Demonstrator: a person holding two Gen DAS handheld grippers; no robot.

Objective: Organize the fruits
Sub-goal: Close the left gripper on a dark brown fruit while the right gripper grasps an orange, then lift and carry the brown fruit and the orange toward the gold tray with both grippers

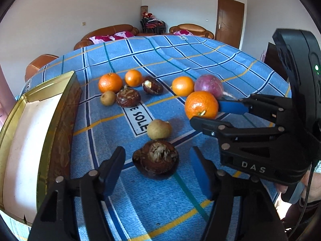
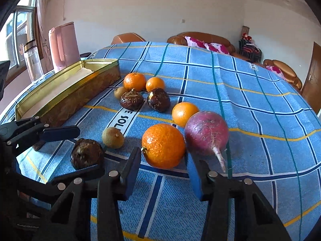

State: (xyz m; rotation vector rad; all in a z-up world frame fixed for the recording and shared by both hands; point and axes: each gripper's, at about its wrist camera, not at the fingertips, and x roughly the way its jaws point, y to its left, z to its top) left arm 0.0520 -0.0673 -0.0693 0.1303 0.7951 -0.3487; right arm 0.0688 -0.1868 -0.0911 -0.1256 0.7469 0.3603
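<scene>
round orange tangerine [image 2: 163, 145] lies on the blue checked bench cloth [image 2: 250, 100], touching the purple radish [image 2: 206, 132], between the gaping right claw [image 2: 163, 164]; left claw [image 1: 157, 165], wide open, straddles a dark brown wrinkled fruit [image 1: 156, 158].

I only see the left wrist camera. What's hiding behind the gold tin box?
Observer: A pink jug stands just past the tin, at the table's edge.
Operator: Ooh! Is anything next to the jug?
Observer: Yes, a clear bottle stands beside it, on the side nearer the window.
</scene>
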